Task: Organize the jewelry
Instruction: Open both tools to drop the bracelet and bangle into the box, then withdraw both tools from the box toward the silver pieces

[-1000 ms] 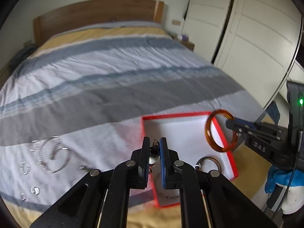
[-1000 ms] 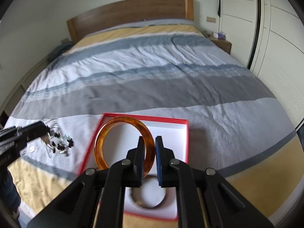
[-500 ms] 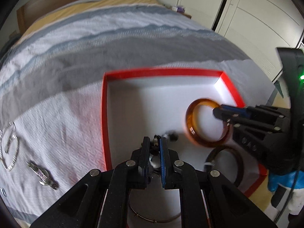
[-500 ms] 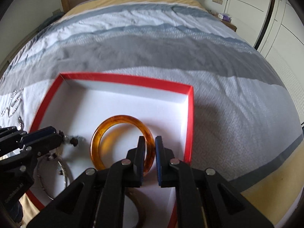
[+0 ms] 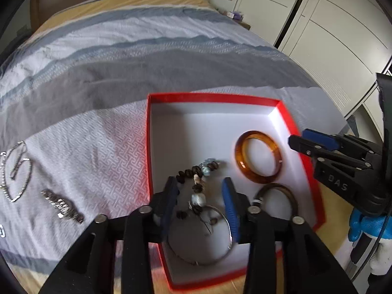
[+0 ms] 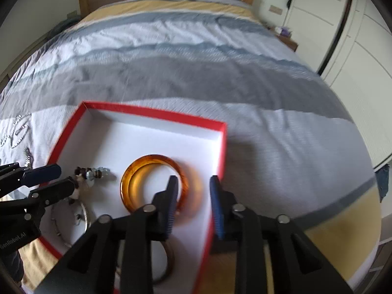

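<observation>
Red-rimmed box point(image 5: 291, 127) sitting on the striped bedspread point(image 5: 147, 56), white floor showing. Left gripper point(image 5: 201, 191) spread wide over the box's near-left part, fingers apart, nothing between them; beaded bracelet point(image 5: 198, 171) lying loose on the box floor just beyond the fingertips. Amber bangle point(image 5: 258, 160) flat on the box floor toward the right wall, free of any finger. Dark ring bangle point(image 5: 278, 196) just nearer than the amber one, touching or almost touching it. Thin silver hoop point(image 5: 203, 235) in the near-left corner of the box, partly hidden under the left gripper. Right gripper point(image 6: 193, 196) also gaping, one finger over the amber bangle point(image 6: 156, 183), the other out past the box's right wall point(image 6: 220, 147), gripping nothing. Outside the box, to its left on the bedspread: silver chain pieces point(image 5: 17, 169) and a metal link strap point(image 5: 61, 205), well apart from the rim.
</observation>
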Action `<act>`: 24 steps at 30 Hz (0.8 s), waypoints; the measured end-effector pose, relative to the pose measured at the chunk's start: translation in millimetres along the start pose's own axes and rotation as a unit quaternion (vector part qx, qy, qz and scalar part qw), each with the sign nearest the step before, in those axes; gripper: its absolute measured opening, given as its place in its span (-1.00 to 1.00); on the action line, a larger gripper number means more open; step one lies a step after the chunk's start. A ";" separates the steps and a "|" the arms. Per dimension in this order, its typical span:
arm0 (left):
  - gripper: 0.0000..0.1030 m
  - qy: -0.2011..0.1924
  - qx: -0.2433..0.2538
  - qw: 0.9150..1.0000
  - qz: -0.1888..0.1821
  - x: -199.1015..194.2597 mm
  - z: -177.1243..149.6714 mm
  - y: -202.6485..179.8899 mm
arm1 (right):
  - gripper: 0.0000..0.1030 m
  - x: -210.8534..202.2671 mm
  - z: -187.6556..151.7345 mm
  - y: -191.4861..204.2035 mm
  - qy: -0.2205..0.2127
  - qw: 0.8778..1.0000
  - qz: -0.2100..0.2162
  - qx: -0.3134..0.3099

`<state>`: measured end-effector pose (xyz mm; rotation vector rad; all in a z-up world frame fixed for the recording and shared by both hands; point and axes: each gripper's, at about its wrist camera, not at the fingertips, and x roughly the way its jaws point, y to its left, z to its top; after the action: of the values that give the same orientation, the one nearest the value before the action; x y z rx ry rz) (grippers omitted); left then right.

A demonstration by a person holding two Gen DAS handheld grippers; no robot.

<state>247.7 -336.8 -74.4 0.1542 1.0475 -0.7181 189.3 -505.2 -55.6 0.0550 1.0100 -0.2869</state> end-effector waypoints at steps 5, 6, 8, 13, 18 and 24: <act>-0.22 -0.051 -0.005 0.999 0.011 -64.5 -5.7 -8.2 | -0.41 -63.9 -7.6 -7.7 -0.030 0.999 0.001 0.016; -0.22 -0.060 -0.007 0.998 0.013 -74.2 -5.3 -9.4 | -0.40 -76.7 -9.2 -8.4 -0.035 0.999 0.003 0.019; -0.22 -0.089 -0.011 0.996 0.024 -111.3 -11.3 -8.1 | -0.35 -104.1 -12.2 -8.0 -0.049 0.998 0.005 0.025; -0.22 -0.132 -0.022 0.989 0.070 -191.7 -23.2 6.5 | -0.31 -179.9 -17.4 6.1 -0.095 0.995 0.018 0.027; -0.24 -0.157 -0.040 0.980 0.118 -272.2 -40.1 37.7 | -0.31 -257.9 -19.8 35.6 -0.145 0.988 0.043 0.012; -0.24 -0.178 -0.064 0.964 0.186 -353.3 -69.9 88.3 | -0.31 -316.2 -23.9 74.6 -0.182 0.981 0.070 -0.005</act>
<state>144.7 -73.1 165.2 0.1013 0.6902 -0.3195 31.7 -362.4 191.2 0.0616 0.6394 -0.1556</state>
